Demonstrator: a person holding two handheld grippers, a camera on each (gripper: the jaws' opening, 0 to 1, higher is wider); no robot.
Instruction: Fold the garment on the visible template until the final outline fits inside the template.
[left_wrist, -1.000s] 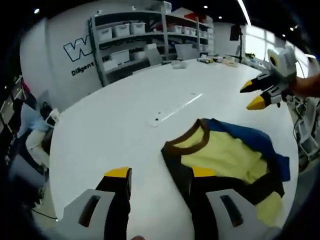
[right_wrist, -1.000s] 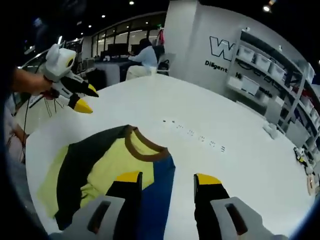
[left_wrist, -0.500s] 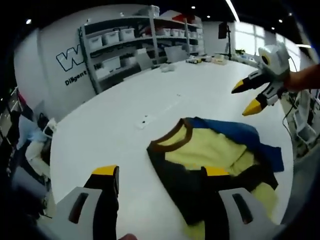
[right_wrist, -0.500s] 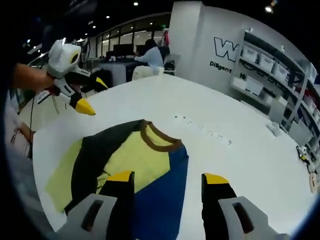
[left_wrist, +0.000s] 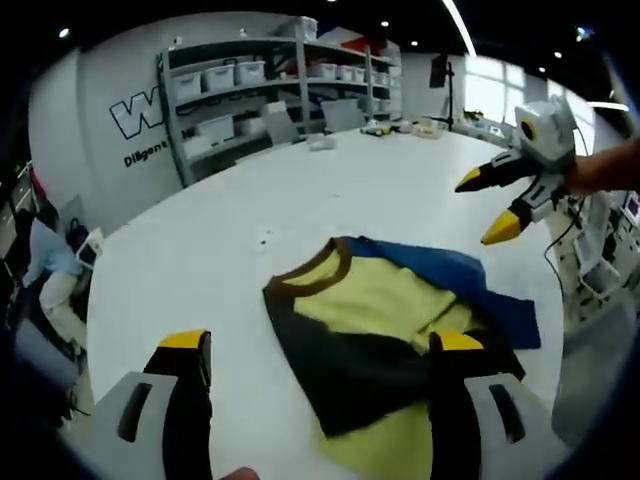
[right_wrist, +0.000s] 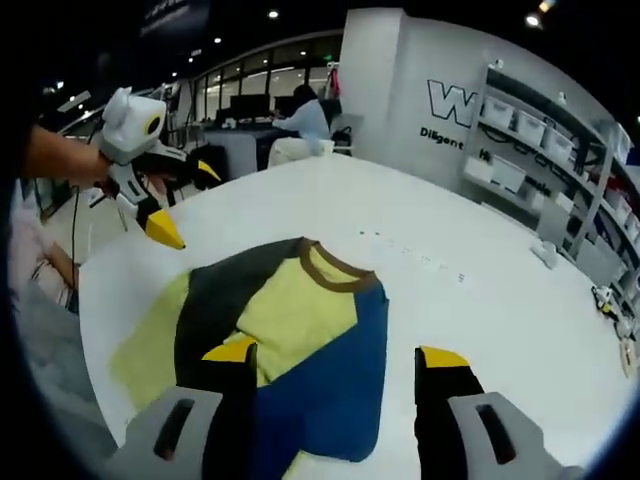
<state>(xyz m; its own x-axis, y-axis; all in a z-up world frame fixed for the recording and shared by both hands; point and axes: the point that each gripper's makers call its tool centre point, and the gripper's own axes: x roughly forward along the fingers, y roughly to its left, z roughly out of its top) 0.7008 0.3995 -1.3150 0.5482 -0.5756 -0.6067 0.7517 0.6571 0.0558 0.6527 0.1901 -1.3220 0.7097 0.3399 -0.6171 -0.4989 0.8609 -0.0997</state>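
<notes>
Left gripper (left_wrist: 318, 345) and right gripper (right_wrist: 340, 353): jaws wide apart, holding nothing, above the shirt (right_wrist: 290, 330); positioned for folding on the table (right_wrist: 480, 310).

Both views above white table (left_wrist: 200, 260), facing shelves, sharing garment (right_wrist: 300, 330)

White table (left_wrist: 300, 200); shelving with bins (left_wrist: 270, 75); seated person (right_wrist: 300, 115) at desk.

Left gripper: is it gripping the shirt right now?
No. In the right gripper view the left gripper hangs open above the table, apart from the shirt.
</notes>
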